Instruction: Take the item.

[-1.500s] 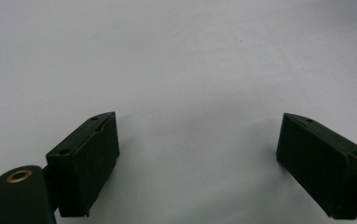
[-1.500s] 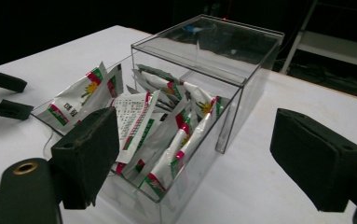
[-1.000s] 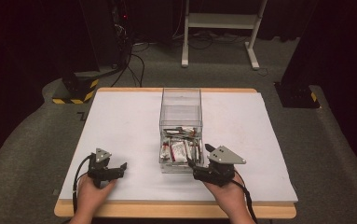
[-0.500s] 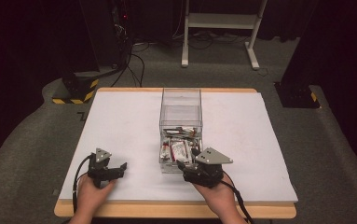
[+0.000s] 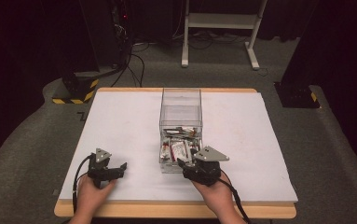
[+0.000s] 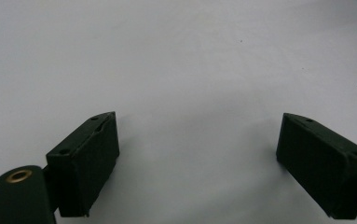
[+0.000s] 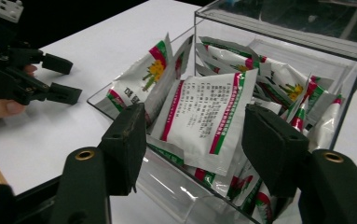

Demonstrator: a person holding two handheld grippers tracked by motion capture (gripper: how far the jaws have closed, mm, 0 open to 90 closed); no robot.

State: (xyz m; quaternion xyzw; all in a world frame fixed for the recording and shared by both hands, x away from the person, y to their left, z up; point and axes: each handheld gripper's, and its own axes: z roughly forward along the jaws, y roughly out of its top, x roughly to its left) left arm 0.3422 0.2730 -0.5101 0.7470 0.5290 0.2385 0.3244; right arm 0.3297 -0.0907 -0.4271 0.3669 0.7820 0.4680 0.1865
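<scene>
A clear box (image 5: 181,112) sits in the middle of the white table (image 5: 120,121); it is full of little packets (image 7: 204,121) with red and green edges; the right gripper (image 7: 195,140) is at the near end of the box, its jaws wide apart on both sides of one white packet, not squeezing it; the left gripper (image 5: 120,168) rests on the bare table, well apart from the box, jaws wide too.

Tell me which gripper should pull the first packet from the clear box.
Right. The right gripper is open at the clear box, jaws flanking a white packet; the left gripper sits open over bare table.
</scene>
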